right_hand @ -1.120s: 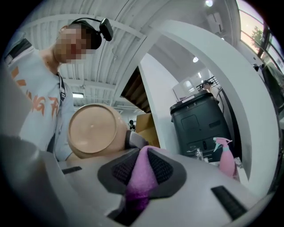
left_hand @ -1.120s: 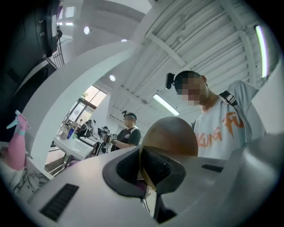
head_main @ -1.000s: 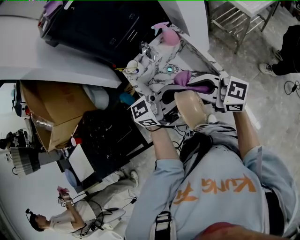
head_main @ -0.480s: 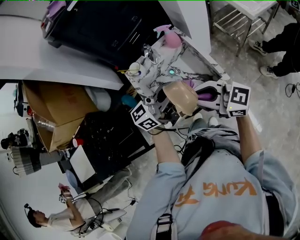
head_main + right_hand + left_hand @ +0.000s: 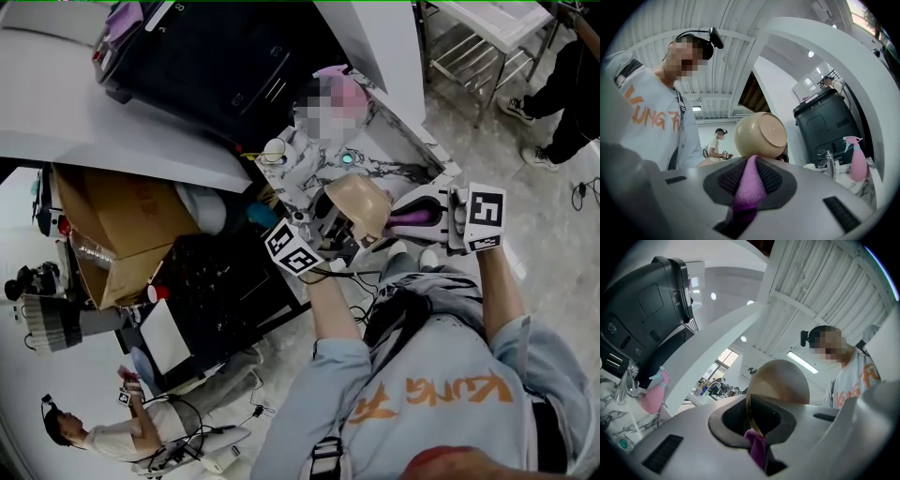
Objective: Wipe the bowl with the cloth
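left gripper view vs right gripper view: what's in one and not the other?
Left gripper view only: the left gripper shut on the bowl by its rim, seen edge-on.
Right gripper view only: the right gripper shut on the purple cloth, the bowl's flat base turned toward the camera, and a second person standing in the background.
Both: bowl, cloth, pink spray bottle, black machine, and the wearer in a grey shirt.
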A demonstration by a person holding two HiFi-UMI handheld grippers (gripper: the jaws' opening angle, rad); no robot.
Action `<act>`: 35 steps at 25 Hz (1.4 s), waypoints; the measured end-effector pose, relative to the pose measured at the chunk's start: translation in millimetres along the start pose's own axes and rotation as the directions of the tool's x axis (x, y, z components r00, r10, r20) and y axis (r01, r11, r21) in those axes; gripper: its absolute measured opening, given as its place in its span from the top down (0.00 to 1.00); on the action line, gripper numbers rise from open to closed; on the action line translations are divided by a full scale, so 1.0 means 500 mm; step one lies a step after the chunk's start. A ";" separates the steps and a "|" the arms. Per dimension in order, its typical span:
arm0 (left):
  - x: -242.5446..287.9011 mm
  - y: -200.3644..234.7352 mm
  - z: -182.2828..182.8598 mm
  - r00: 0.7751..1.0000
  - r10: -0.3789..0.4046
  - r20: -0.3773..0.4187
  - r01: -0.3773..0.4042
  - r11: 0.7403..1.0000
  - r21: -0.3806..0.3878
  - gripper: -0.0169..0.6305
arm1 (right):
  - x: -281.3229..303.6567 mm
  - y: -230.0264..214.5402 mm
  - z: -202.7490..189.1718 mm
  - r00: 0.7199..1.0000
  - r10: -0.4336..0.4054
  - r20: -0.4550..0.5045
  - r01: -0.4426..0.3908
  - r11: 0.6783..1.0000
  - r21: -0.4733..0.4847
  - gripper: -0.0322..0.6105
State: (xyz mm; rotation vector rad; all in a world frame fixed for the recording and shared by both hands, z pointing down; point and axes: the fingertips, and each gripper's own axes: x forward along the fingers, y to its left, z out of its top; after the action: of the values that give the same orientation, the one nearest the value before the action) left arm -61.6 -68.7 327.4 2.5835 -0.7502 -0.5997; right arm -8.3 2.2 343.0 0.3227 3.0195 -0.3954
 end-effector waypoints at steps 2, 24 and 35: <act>-0.004 0.008 -0.005 1.000 0.017 -0.007 -0.017 1.000 -0.008 0.93 | -0.005 0.009 0.009 0.999 0.027 0.021 -0.027 1.000 0.005 0.84; -0.027 0.027 -0.114 0.983 0.030 -0.183 -0.047 0.995 -0.091 0.93 | -0.055 -0.008 0.141 0.945 0.008 0.327 -0.008 1.000 0.000 0.84; 0.010 -0.032 -0.106 0.982 -0.160 -0.102 0.146 0.981 -0.128 0.93 | -0.113 -0.112 0.154 0.873 -0.293 0.390 0.286 0.955 0.076 0.84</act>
State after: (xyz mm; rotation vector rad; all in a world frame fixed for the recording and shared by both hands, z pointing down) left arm -25.2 -46.3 362.6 2.5540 -0.4673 -0.5225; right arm 38.7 -82.2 288.3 -0.1973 2.6584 -0.4432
